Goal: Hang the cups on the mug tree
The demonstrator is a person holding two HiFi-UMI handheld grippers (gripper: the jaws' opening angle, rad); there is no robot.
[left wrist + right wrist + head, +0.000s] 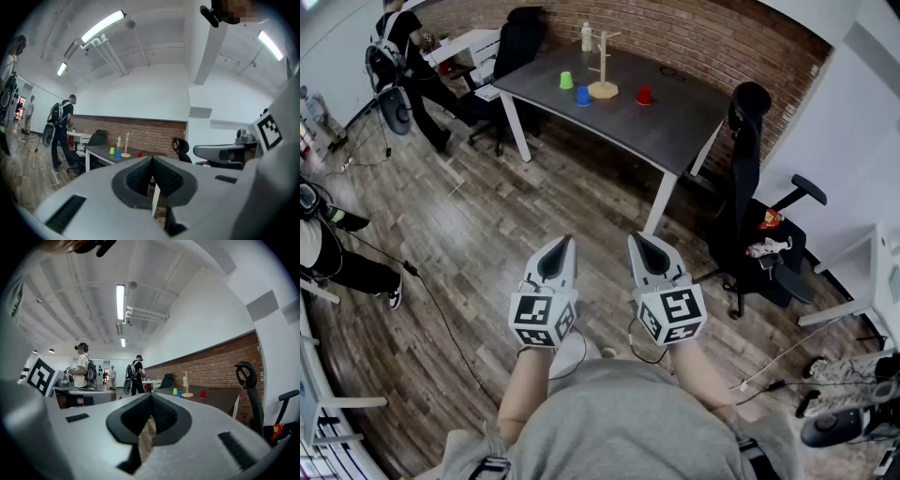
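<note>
Well back from the table point(675, 131), nothing in hand.
Pinched fully together and empty: left gripper point(562, 244), right gripper point(636, 240), pointing level toward upright mug tree point(602, 66) near the table's far edge; green cup point(566, 81), blue cup point(582, 96) left of it, red cup point(644, 95) right.

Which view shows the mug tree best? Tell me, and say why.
The head view: the mug tree stands whole on the table, with the green cup, blue cup and red cup beside its base. Both gripper views show it tiny and distant.
</note>
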